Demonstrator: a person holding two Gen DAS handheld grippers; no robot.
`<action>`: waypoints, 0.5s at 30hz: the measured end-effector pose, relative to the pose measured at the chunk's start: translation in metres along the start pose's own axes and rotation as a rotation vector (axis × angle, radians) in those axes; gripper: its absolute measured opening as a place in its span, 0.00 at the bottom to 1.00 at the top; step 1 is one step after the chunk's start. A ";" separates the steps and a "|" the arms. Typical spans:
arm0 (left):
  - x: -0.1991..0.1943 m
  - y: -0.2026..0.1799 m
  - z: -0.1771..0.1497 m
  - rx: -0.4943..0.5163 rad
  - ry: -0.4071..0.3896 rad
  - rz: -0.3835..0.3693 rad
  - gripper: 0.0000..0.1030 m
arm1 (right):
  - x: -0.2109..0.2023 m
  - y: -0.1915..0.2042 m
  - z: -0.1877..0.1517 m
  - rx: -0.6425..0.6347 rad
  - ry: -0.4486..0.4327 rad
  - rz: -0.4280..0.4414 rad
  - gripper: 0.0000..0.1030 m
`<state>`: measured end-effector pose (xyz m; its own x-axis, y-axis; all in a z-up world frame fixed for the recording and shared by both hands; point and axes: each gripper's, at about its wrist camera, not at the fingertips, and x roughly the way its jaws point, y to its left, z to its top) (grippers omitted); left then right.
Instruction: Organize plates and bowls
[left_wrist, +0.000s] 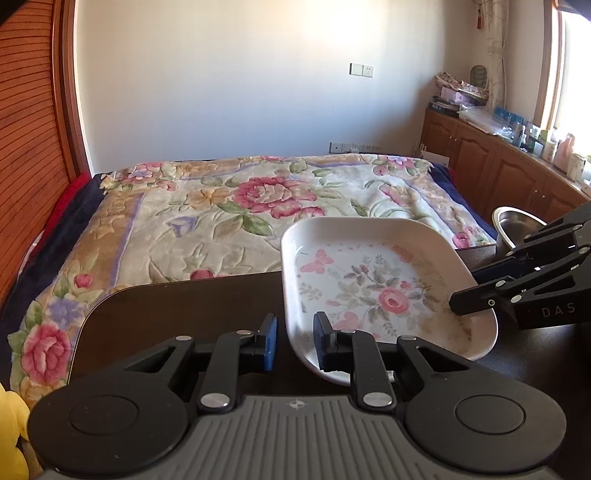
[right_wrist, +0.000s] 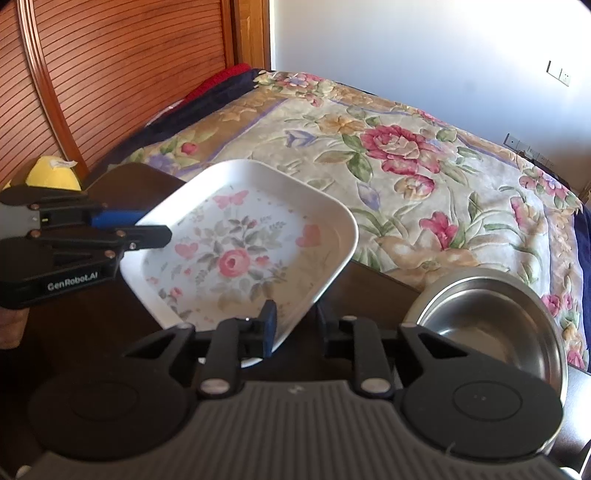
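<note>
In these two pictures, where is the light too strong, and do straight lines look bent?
Left wrist view: wall washed out above the bed, wooden frame bowed by the fisheye. Right wrist view: glare at the top wall, shine on the steel bowl, slatted panel curved.

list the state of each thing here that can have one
floral plate: tilted, lifted off the dark table, jaws of both grippers straddling its rim
steel bowl: upright on the table, empty, untouched
left gripper: jaws around the plate's near edge, a gap showing, grip not certain
right gripper: jaws straddling the plate's lower corner, closure hidden
bedspread: spread flat over the bed
</note>
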<state>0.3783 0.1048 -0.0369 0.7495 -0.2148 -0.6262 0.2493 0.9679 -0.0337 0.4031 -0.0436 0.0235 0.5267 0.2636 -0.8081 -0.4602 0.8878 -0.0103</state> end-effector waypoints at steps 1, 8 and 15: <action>0.000 0.000 0.000 -0.002 -0.001 0.001 0.20 | 0.000 0.000 0.000 0.003 0.000 -0.003 0.24; 0.000 0.000 -0.002 -0.007 -0.007 -0.012 0.15 | 0.001 -0.001 0.002 0.003 0.001 -0.001 0.23; -0.004 0.004 -0.002 -0.044 0.018 -0.031 0.15 | 0.001 -0.005 0.000 0.044 0.013 0.047 0.23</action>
<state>0.3746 0.1098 -0.0359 0.7306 -0.2431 -0.6381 0.2452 0.9656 -0.0871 0.4060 -0.0474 0.0231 0.4962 0.3007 -0.8144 -0.4519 0.8904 0.0534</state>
